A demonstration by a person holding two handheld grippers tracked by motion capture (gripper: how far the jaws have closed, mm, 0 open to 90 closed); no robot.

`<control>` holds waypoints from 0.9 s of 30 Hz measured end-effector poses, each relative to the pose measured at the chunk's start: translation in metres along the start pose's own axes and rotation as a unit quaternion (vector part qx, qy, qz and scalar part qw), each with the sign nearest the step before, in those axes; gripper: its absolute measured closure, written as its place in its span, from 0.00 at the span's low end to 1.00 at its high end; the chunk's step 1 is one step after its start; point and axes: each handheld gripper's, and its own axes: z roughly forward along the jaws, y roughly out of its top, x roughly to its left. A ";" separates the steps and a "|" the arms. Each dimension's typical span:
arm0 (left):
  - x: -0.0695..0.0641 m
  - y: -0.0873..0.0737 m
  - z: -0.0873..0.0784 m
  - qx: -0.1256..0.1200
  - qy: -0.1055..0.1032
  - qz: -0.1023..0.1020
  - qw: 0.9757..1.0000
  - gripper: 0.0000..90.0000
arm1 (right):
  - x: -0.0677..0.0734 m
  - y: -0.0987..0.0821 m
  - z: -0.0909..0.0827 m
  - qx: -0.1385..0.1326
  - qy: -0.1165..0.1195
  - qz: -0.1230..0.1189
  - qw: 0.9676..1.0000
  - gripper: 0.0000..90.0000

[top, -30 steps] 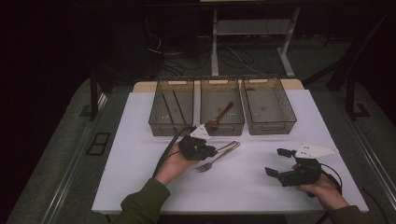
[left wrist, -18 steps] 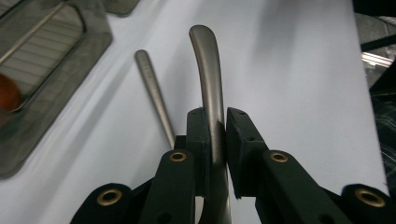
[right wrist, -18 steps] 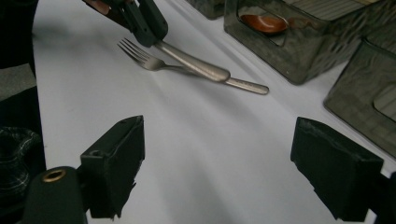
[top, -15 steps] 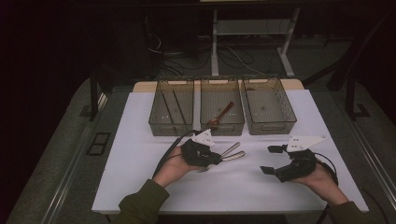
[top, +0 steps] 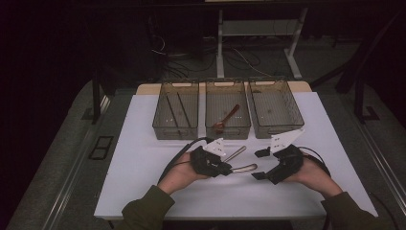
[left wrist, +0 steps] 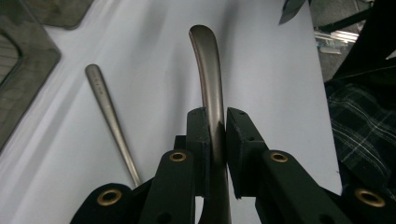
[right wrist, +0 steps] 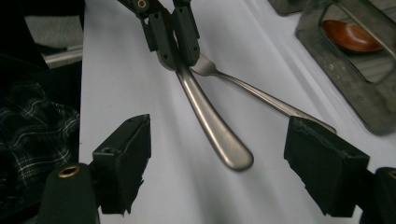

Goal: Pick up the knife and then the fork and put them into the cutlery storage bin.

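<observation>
Between the pads of the left gripper point(left wrist: 215, 135) a metal handle point(left wrist: 208, 79) is clamped, held off the white table point(top: 143, 163) with its rounded end toward the right gripper point(right wrist: 217, 163), whose jaws stand wide apart on either side of that end without touching it and have just been closing. Just past the left gripper a fork point(right wrist: 261, 95) lies flat on the table. Farther off stand three clear bins point(top: 275, 108); the middle one holds a brown spoon point(top: 226, 119).

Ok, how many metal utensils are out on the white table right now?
2. One metal utensil is clamped in the left gripper; a second utensil lies on the table just beyond it. More may be hidden under the hands.
</observation>
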 end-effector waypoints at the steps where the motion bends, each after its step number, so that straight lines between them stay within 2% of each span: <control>1: -0.001 0.000 0.001 0.002 -0.003 0.002 1.000 0.88 | -0.001 0.003 0.003 0.009 0.002 -0.018 1.000 0.25; 2: -0.001 0.001 0.001 0.003 -0.002 0.005 1.000 0.88 | 0.000 0.004 0.005 0.011 0.005 -0.020 1.000 0.26; 5: -0.004 0.003 0.002 0.008 -0.003 0.011 1.000 0.88 | 0.002 0.010 0.014 0.029 0.022 -0.044 0.998 0.28; 8: -0.006 0.005 0.003 0.012 -0.005 0.014 1.000 0.88 | 0.004 0.015 0.023 0.042 0.034 -0.061 0.997 0.34; 14: -0.010 0.009 0.005 0.019 -0.011 0.028 0.999 0.88 | 0.007 0.021 0.039 0.072 0.060 -0.080 0.992 0.47; 15: -0.011 0.009 0.005 0.020 -0.012 0.022 0.999 0.88 | 0.007 0.022 0.042 0.077 0.062 -0.085 0.991 0.48; 18: -0.012 0.011 0.005 0.020 -0.013 0.023 0.999 0.88 | 0.009 0.023 0.048 0.093 0.067 -0.094 0.989 0.53; 20: -0.011 0.012 0.005 0.020 -0.012 0.033 0.999 0.88 | 0.009 0.025 0.052 0.096 0.066 -0.098 0.988 0.58; 27: -0.013 0.013 0.007 0.029 -0.006 0.039 0.999 0.88 | 0.013 0.027 0.058 0.117 0.067 -0.107 0.985 0.73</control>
